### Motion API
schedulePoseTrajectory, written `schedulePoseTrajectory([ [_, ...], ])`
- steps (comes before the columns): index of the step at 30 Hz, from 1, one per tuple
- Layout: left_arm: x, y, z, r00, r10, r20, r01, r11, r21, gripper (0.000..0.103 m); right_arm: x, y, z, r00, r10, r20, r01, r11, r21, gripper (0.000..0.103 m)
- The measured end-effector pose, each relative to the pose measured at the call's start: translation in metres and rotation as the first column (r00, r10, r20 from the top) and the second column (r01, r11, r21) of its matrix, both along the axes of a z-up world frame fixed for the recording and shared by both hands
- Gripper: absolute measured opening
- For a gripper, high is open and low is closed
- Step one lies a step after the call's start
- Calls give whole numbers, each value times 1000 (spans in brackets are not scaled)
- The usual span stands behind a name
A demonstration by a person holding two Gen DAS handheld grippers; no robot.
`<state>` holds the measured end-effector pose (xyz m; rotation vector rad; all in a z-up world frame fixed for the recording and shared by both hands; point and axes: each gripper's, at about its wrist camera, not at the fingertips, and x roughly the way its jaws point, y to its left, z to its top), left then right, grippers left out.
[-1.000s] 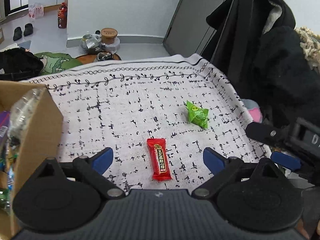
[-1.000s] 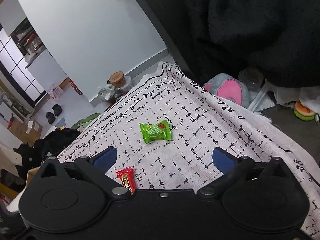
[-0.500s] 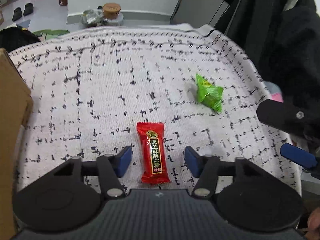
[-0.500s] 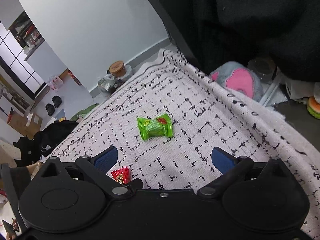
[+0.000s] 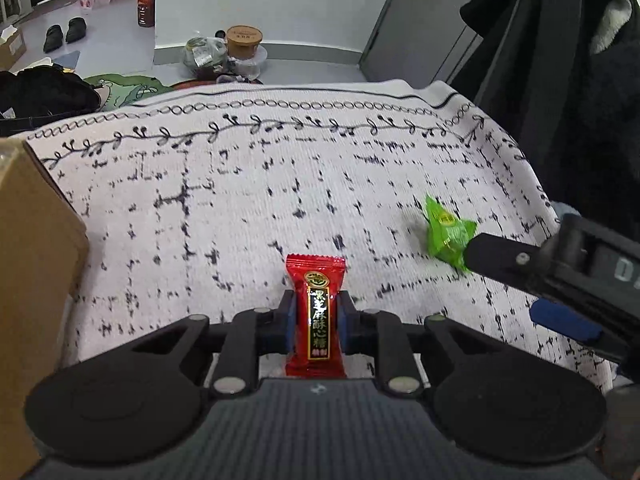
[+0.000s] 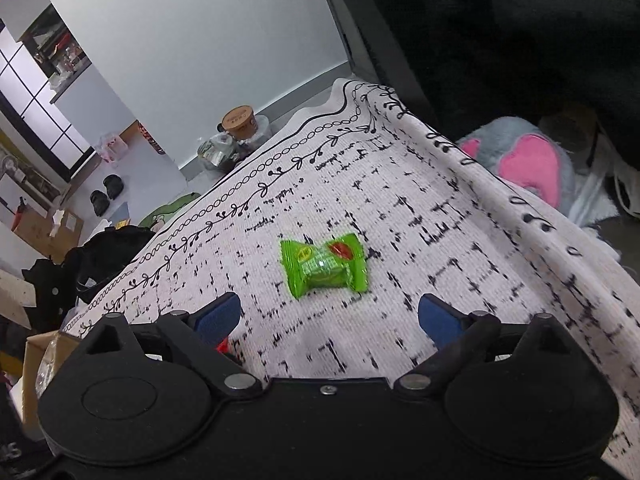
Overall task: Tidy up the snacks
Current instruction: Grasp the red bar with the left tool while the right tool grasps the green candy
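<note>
A red candy bar (image 5: 316,276) with gold lettering lies on the white black-flecked cloth (image 5: 200,216), and my left gripper (image 5: 316,312) is shut on its middle, blue pads pressing both sides. A green wrapped candy (image 6: 324,270) lies flat on the cloth just beyond the tips of my right gripper (image 6: 330,314), whose jaws are wide apart and closing, with only cloth between them. In the left wrist view the green candy (image 5: 448,232) sits at the right, partly covered by a black finger (image 5: 516,260) of the right gripper.
A cardboard box (image 5: 32,280) stands at the table's left edge. The cloth drapes over the far and right edges. Dark coats (image 5: 580,80) hang at the right; a grey and pink plush (image 6: 528,160) lies below. Jars and bags (image 5: 236,48) sit on the floor.
The left gripper came down over the red candy and its jaws went from wide apart to shut on it. The right gripper moved nearer the green candy, still wide.
</note>
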<state>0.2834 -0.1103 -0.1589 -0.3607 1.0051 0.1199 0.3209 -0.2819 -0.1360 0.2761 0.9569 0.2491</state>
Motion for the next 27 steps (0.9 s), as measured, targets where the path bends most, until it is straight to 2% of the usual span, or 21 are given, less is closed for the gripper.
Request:
schedulePoseTrajectory([
  [22, 14, 29, 12, 1000, 17, 19, -18, 998, 63, 19, 34, 15, -27, 999, -11, 46, 13, 999, -49, 94],
  [25, 12, 32, 17, 999, 23, 25, -25, 997, 66, 19, 34, 20, -27, 998, 14, 58, -10, 997, -75, 84],
  [27, 9, 33, 20, 999, 21, 29, -23, 997, 69, 19, 32, 22, -28, 998, 26, 56, -21, 996, -84, 57],
])
